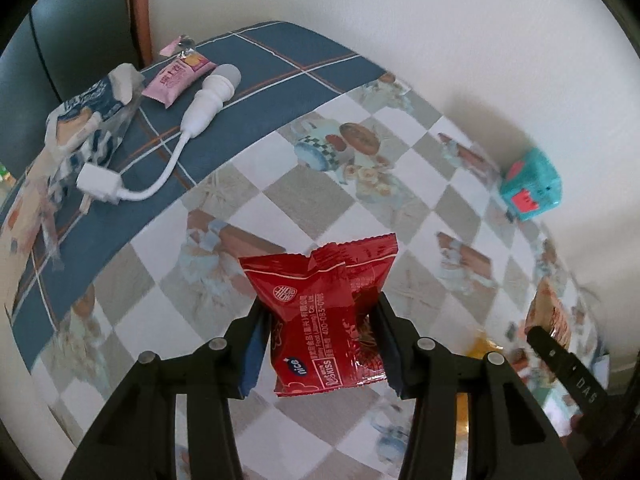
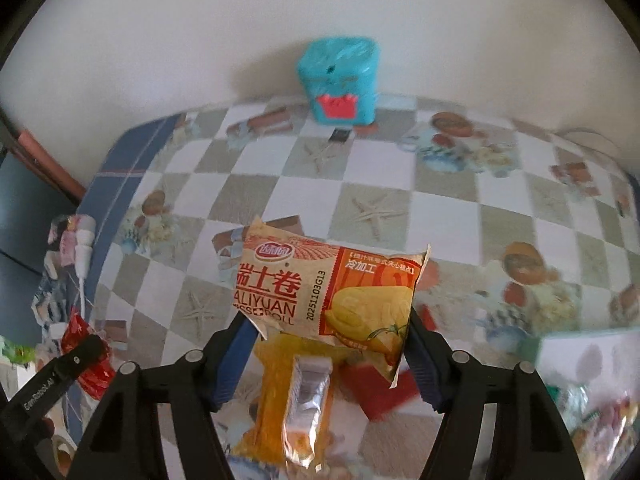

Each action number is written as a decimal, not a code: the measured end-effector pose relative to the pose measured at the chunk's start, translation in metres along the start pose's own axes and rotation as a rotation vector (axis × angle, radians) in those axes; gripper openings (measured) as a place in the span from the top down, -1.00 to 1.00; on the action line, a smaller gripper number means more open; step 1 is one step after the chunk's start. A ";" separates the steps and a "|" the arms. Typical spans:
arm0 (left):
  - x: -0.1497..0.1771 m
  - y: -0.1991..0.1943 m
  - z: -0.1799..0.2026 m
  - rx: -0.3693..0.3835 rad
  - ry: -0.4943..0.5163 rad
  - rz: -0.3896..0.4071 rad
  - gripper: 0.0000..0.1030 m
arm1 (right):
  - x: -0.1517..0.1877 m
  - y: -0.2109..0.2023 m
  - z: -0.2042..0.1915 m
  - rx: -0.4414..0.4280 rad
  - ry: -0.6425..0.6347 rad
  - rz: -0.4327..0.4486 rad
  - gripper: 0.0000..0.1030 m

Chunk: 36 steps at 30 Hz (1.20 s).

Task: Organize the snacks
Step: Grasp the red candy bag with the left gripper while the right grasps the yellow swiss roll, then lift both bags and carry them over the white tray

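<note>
Checkered tablecloth-covered table (image 1: 280, 208) with pink snack packet (image 1: 178, 80), white cable adapter (image 1: 192, 112), crumpled wrapper (image 1: 86, 120), teal box (image 2: 339, 80).

Left wrist cam sits just behind the left tool (image 1: 320, 316), looking steeply down along its fingers at the bench (image 1: 404, 216), close up, wall behind. Right wrist cam does likewise behind the right tool (image 2: 326, 342). Both views share the checkered bench top and the teal box (image 1: 530, 184) by the wall (centre-top in right view, far right in left view); each cam also catches the other tool at its edge.
</note>
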<state>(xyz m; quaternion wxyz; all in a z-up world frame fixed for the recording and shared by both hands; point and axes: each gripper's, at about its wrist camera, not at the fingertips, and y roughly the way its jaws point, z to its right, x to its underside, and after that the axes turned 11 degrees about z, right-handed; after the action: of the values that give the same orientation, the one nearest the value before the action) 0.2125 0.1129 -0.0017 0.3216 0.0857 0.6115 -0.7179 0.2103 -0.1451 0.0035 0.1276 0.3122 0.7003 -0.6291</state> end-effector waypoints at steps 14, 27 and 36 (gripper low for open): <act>0.046 -0.056 0.046 0.059 -0.022 -0.010 0.01 | 0.047 -0.084 0.066 0.049 0.271 0.118 -0.42; 0.115 -0.078 0.131 0.132 0.168 -0.027 0.01 | 0.085 -0.116 0.147 0.140 0.445 0.101 -0.42; 0.140 -0.089 0.155 0.136 0.250 -0.016 0.01 | 0.090 -0.133 0.194 0.216 0.506 0.096 -0.42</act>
<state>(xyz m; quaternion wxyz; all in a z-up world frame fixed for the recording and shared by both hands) 0.0948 -0.0780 0.0361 0.2308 0.1911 0.5974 -0.7438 0.0202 -0.3082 0.0245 -0.0557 0.5043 0.6231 -0.5952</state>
